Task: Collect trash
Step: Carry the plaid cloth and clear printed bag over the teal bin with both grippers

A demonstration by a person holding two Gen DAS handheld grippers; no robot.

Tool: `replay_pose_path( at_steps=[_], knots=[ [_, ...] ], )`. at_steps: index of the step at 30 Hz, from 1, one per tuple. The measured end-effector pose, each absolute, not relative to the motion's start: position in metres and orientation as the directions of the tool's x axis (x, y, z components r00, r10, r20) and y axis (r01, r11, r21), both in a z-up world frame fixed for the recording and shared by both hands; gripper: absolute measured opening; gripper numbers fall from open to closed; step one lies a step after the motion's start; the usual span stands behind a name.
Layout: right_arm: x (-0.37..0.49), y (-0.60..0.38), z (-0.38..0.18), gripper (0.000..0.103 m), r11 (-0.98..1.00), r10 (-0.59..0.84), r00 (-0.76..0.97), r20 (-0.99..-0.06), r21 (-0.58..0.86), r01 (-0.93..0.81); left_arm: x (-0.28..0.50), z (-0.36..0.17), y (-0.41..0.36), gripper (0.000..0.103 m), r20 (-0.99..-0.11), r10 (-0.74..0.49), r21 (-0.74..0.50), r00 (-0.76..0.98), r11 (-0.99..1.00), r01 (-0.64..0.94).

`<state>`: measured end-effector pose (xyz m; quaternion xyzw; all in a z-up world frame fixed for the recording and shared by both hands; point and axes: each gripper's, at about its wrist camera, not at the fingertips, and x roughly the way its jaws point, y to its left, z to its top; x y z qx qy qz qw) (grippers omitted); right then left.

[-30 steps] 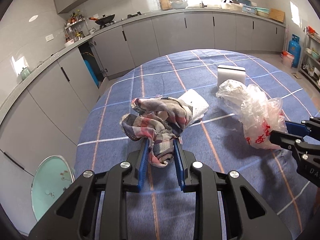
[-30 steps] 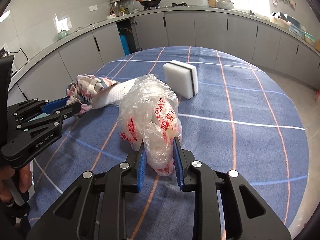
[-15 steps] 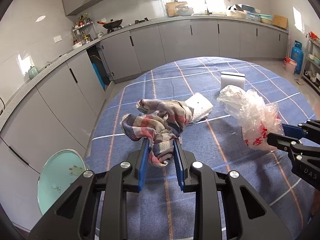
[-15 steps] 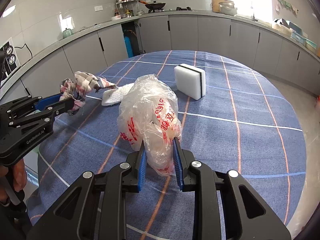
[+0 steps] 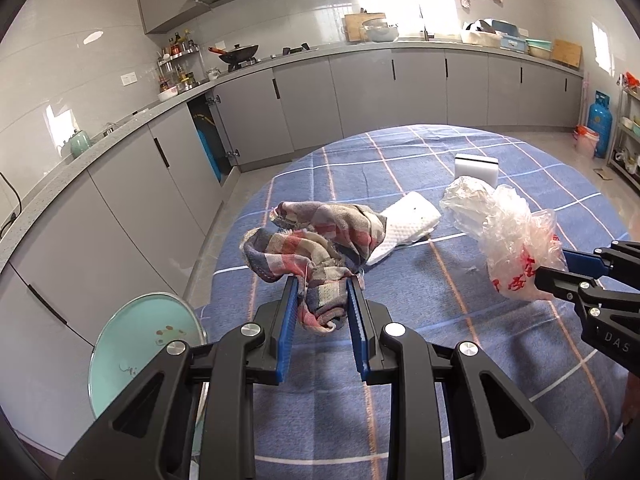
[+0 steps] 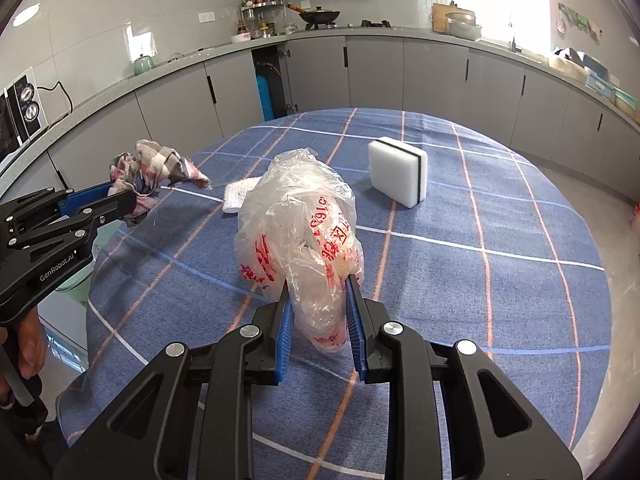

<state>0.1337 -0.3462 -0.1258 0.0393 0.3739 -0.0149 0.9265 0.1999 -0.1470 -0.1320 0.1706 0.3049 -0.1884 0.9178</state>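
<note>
My left tongs (image 5: 320,296) clenched on a crumpled plaid rag (image 5: 316,240), soft woven cloth in faded red, grey and cream, bunched and held above the surface (image 5: 420,380). My right tongs (image 6: 319,300) clenched on a crinkled clear plastic bag (image 6: 298,224) with red print, puffed and wrinkled, also held above the cloth. Surface round, draped in blue cloth with white and orange grid lines. On it: a folded white paper towel (image 5: 408,220), dimpled, flat; beyond it a white sponge block (image 6: 396,176) with a dark band, standing on edge. Pale green round bin (image 5: 140,352) low at the left, beside the surface. Grey cabinets (image 5: 360,92) curve round the room; wok (image 5: 238,51) on the stove; blue gas cylinder (image 5: 600,122) at far right.
</note>
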Motion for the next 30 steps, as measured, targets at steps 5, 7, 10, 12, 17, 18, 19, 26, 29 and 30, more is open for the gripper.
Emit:
replay_pose_path(
  at_steps=[5, 7, 10, 12, 17, 18, 19, 26, 29, 30],
  knots=[
    [0.136, -0.335, -0.121, 0.025, 0.997, 0.015, 0.729, -0.684, 0.062, 0.037, 0.200, -0.126, -0.130, 0.025, -0.614, -0.225, 0.202, 0.757, 0.882, 0.426],
    [0.138, -0.331, -0.119, 0.025, 0.998, 0.022, 0.733, -0.680, 0.064, 0.029, 0.200, -0.124, -0.124, 0.025, -0.608, -0.216, 0.205, 0.764, 0.887, 0.415],
    [0.141, -0.323, -0.115, 0.025, 0.998, 0.031, 0.745, -0.666, 0.063, 0.015, 0.201, -0.120, -0.112, 0.025, -0.602, -0.201, 0.207, 0.773, 0.896, 0.394],
    [0.144, -0.317, -0.111, 0.025, 0.998, 0.032, 0.754, -0.656, 0.055, 0.006, 0.201, -0.117, -0.103, 0.025, -0.595, -0.190, 0.209, 0.781, 0.902, 0.378],
    [0.152, -0.304, -0.103, 0.025, 0.999, 0.040, 0.777, -0.628, 0.043, -0.017, 0.199, -0.110, -0.085, 0.025, -0.581, -0.167, 0.213, 0.796, 0.913, 0.347],
    [0.153, -0.301, -0.101, 0.025, 0.999, 0.042, 0.783, -0.621, 0.041, -0.021, 0.199, -0.109, -0.082, 0.025, -0.579, -0.164, 0.213, 0.799, 0.915, 0.342],
    [0.156, -0.298, -0.098, 0.025, 0.999, 0.046, 0.789, -0.613, 0.039, -0.028, 0.198, -0.107, -0.079, 0.025, -0.576, -0.161, 0.213, 0.801, 0.917, 0.337],
    [0.172, -0.278, -0.089, 0.025, 0.998, 0.069, 0.808, -0.585, 0.031, -0.062, 0.197, -0.100, -0.055, 0.025, -0.562, -0.125, 0.221, 0.818, 0.930, 0.294],
    [0.176, -0.267, -0.085, 0.025, 0.996, 0.085, 0.814, -0.575, 0.032, -0.082, 0.198, -0.099, -0.044, 0.025, -0.557, -0.104, 0.225, 0.824, 0.936, 0.270],
    [0.177, -0.264, -0.084, 0.025, 0.996, 0.089, 0.816, -0.572, 0.031, -0.087, 0.199, -0.098, -0.041, 0.025, -0.557, -0.098, 0.225, 0.825, 0.938, 0.263]
  ],
)
